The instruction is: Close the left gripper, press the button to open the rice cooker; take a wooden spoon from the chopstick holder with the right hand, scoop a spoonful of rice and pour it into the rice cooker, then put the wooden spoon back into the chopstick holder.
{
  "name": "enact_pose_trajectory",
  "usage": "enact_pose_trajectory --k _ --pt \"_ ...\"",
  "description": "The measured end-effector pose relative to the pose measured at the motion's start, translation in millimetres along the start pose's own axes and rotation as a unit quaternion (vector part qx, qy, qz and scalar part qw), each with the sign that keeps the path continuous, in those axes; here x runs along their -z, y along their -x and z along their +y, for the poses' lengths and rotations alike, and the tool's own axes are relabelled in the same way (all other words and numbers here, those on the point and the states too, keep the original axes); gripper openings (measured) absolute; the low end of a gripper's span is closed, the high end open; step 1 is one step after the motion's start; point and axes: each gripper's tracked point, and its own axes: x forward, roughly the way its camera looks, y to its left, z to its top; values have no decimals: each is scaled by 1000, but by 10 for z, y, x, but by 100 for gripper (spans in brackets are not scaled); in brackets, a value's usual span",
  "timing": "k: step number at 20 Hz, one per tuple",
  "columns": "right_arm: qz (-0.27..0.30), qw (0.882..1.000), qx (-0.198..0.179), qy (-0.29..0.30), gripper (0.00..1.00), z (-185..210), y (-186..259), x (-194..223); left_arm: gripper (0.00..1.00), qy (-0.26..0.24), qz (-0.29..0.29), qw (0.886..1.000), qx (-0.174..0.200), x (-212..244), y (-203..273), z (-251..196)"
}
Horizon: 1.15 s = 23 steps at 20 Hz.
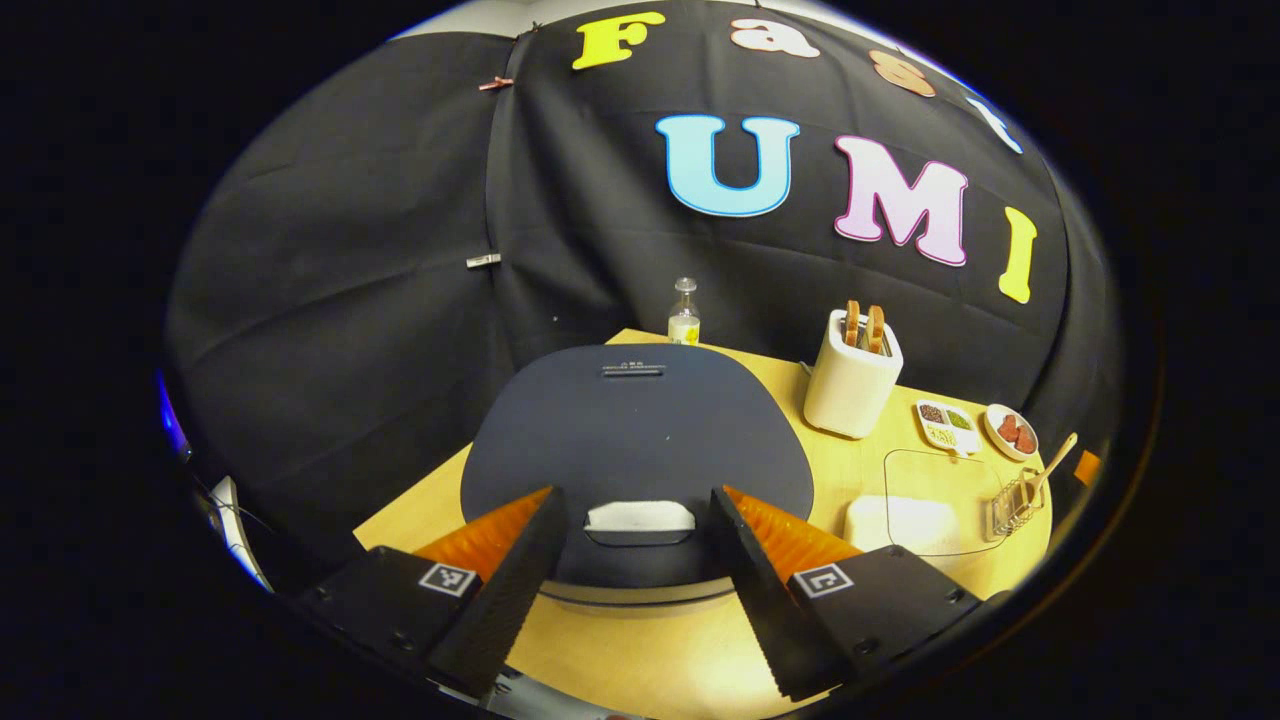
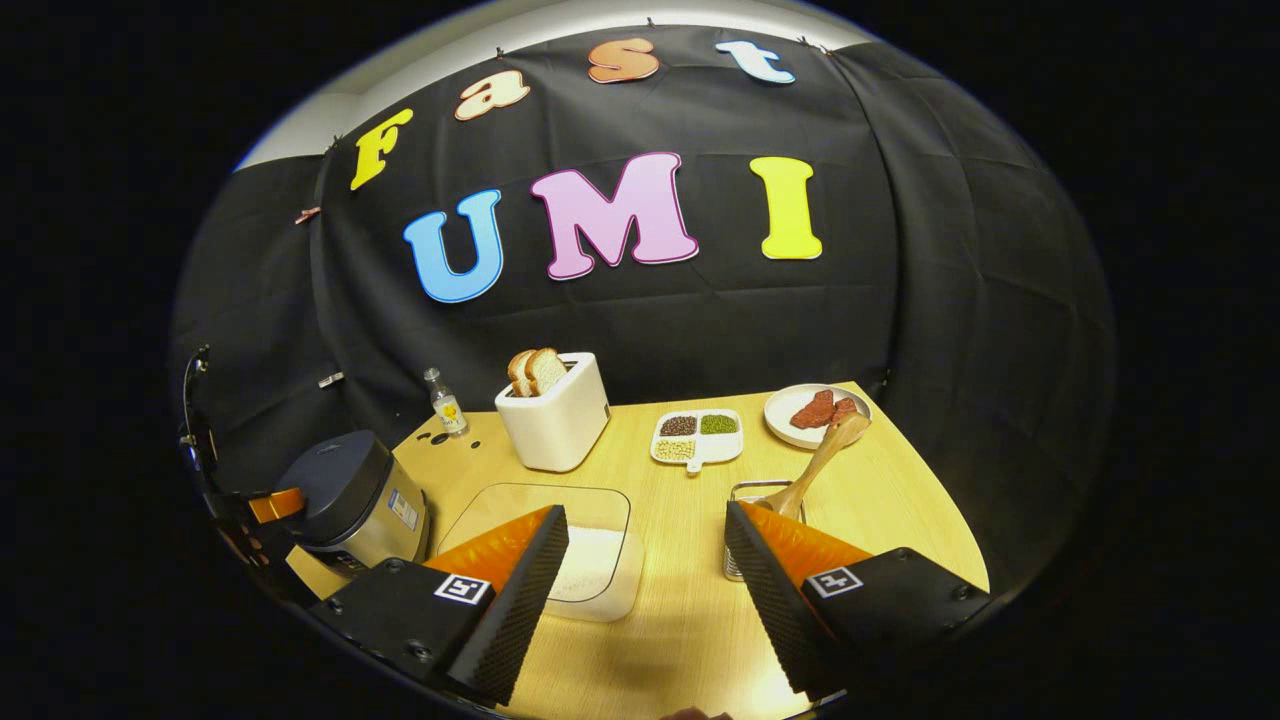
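The rice cooker point(image 1: 640, 430) has a dark blue lid, which is down, and a pale button point(image 1: 640, 517) at its front edge. My left gripper point(image 1: 635, 530) is open and hovers just above that button, one finger on each side. In the right gripper view the cooker point(image 2: 355, 500) stands at the far left with the left gripper beside it. The wooden spoon point(image 2: 825, 455) leans in the wire chopstick holder point(image 2: 750, 495), just beyond my open right gripper point(image 2: 645, 550). A clear box of rice point(image 2: 590, 555) lies between the right gripper's fingers, farther off.
A white toaster point(image 2: 560, 410) with bread stands at the back of the wooden table point(image 2: 680, 640). Beside it are a small glass bottle point(image 2: 445, 400), a divided dish of beans point(image 2: 697, 435) and a plate of meat point(image 2: 815, 412). The table's edge runs close on the right.
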Motion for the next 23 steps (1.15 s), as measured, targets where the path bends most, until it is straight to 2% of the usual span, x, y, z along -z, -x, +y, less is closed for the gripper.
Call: enact_pose_trajectory --k 4,6,10,13,15,17,19,23 --pt "-11 1000 10 9 99 -180 27 -41 99 5 -21 1000 11 -88 81 4" --pt "-23 1000 7 12 99 -204 37 -127 96 11 -77 997 21 -374 309 -79" --pt "-73 996 6 47 98 -261 168 -479 95 -25 -197 978 57 -1060 993 -553" --pt "-130 990 13 55 99 -246 429 -800 95 -59 -227 967 99 -1260 1326 -913" --pt "-151 987 17 50 98 -172 636 -872 94 -53 -231 962 135 -1232 1549 -1118" --pt "-148 987 30 56 98 -131 859 -791 94 -37 -228 959 166 -1098 1742 -1251" --pt "-144 987 42 58 98 -68 1078 -692 98 -30 -228 956 181 -975 1935 -1272" --pt "-151 985 65 55 98 -17 1381 -539 96 -14 -231 951 204 -766 2220 -1214"
